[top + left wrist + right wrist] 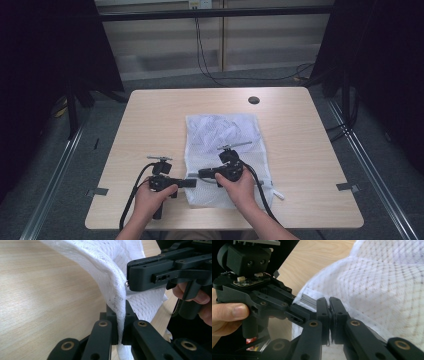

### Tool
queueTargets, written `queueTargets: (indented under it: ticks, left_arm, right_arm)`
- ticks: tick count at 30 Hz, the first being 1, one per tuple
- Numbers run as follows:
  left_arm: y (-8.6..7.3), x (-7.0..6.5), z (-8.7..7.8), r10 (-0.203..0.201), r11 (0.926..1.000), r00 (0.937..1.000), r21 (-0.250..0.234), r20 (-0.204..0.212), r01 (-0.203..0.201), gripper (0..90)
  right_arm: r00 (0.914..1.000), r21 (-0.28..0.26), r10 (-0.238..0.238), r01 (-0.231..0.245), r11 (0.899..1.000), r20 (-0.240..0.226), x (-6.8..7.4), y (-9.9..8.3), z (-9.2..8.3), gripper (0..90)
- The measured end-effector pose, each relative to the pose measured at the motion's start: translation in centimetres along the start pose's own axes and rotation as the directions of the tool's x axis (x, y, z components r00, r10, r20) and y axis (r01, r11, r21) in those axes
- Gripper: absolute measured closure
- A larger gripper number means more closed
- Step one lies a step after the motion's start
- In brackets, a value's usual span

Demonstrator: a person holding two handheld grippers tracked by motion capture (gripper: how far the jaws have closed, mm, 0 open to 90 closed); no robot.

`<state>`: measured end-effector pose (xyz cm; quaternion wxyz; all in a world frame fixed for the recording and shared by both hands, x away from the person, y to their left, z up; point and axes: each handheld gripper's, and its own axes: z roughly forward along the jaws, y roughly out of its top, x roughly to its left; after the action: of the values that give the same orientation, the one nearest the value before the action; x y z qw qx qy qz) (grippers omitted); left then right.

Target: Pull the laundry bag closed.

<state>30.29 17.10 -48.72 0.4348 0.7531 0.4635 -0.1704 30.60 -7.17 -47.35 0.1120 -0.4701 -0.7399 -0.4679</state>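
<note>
While the pale wooden worktop (150, 125) spreads wide under the high view, a white mesh bag (220, 135) lies down its middle, running from mid-table to the near edge; a dark round hole (253, 100) sits in the wood beyond the bag, well apart from it; and here at the near end both hands are in on the fabric! The left gripper (192, 183) comes in level from the bag's left edge, its fingers (110, 322) pressed tight together with a fold of the mesh pinched between them, the netting rising out of the clamp and draping away over the wood; the right gripper (202, 174) points across towards it, just beside it, almost nose to nose; its fingers (337, 312) are closed hard too, and a thin layer of the mesh is caught between the pads, with the rest of the bag billowing off to the right in that gripper's own view. A small silver metal tab (128, 288) shows at the tip of the right gripper against the netting; a white cord (274, 192) trails from the bag's near right corner.
</note>
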Motion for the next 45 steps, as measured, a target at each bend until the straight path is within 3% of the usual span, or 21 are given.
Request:
queueTargets:
  ticks: [31,35,37,45]
  left_arm:
    - [0.2,0.3,-0.6,-0.001,1.0000,1.0000,-0.009,-0.005,0.001,88.5]
    - [0.2,0.3,-0.6,-0.018,0.9997,0.9998,-0.013,0.005,0.018,88.5]
    - [0.2,0.4,-0.6,-0.003,1.0000,1.0000,-0.009,-0.002,0.003,88.5]
    - [0.2,0.3,-0.6,-0.007,1.0000,1.0000,-0.005,0.004,0.007,88.5]
  right_arm:
    - [0.9997,0.009,-0.001,0.001,1.000,0.024,-0.8,-0.2,-1.2,86.8]
    - [0.9998,0.004,0.009,-0.009,1.000,0.017,-1.1,-0.2,-1.5,86.7]
    - [0.9998,0.004,0.005,-0.005,1.000,0.020,-1.0,-0.3,-1.6,86.7]
    - [0.9998,0.007,0.003,-0.003,1.000,0.018,-1.0,-0.3,-1.7,86.8]
